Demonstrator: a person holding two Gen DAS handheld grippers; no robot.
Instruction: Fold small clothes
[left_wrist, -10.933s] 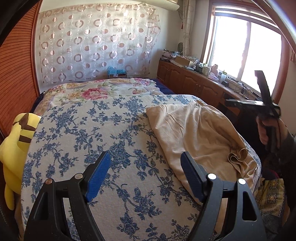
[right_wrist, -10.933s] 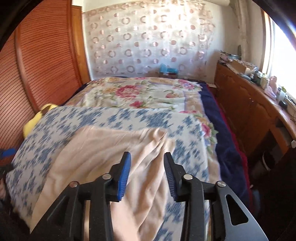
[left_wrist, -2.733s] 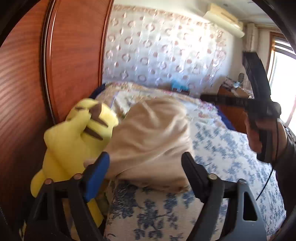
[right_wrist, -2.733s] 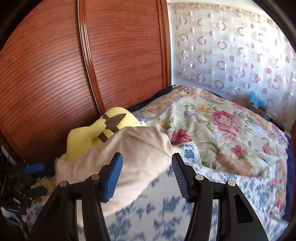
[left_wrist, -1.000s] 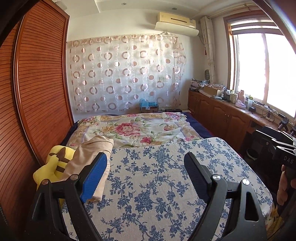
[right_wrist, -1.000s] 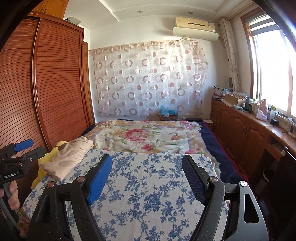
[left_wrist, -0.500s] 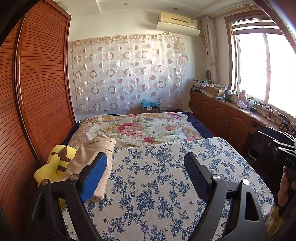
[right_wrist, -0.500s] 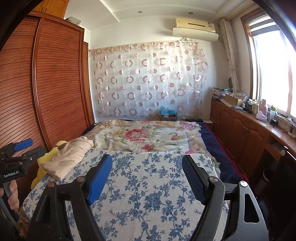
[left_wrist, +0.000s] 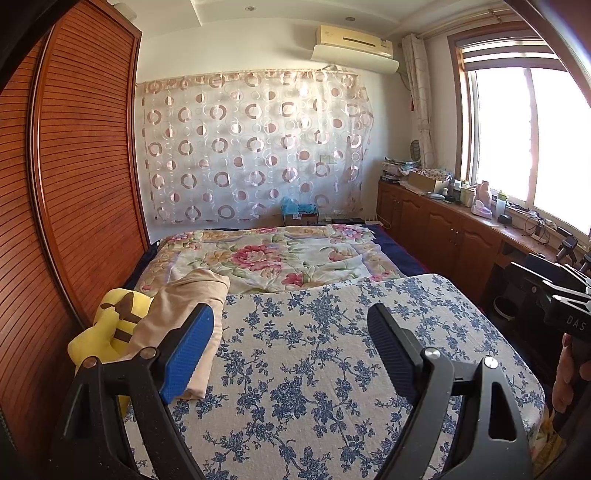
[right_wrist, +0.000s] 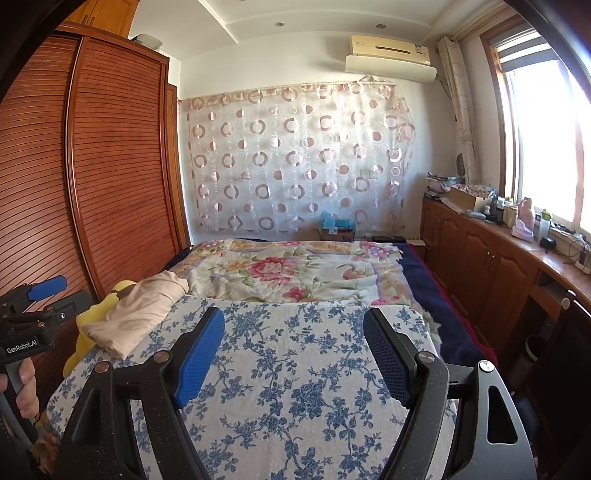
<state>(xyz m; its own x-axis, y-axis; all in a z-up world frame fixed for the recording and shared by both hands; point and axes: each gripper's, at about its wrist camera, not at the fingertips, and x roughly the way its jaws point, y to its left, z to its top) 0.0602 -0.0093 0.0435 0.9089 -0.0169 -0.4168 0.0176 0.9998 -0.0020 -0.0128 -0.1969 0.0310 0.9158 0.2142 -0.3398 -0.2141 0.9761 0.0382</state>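
A folded beige garment (left_wrist: 184, 314) (right_wrist: 138, 314) lies at the left edge of the blue-flowered cloth (left_wrist: 332, 350) (right_wrist: 295, 350), leaning on a yellow plush toy (left_wrist: 107, 332) (right_wrist: 88, 332). My left gripper (left_wrist: 290, 339) hovers open above the cloth, with its blue left pad in front of the garment and nothing between its fingers. My right gripper (right_wrist: 293, 343) is open too, over the bare middle of the cloth, with nothing held. Each wrist view shows the other gripper at its edge, held in a hand (left_wrist: 565, 380) (right_wrist: 22, 384).
A dark wooden wardrobe (left_wrist: 74, 184) (right_wrist: 110, 166) runs along the left of the bed. A flowered quilt (left_wrist: 277, 254) (right_wrist: 295, 269) covers the far half. Wooden cabinets (left_wrist: 443, 236) (right_wrist: 498, 266) with clutter on top stand under the window at the right.
Nothing has visibly changed over the last second; both grippers stay open and still. Earlier the beige garment lay spread on the cloth, and it has since been folded and set beside the plush toy.
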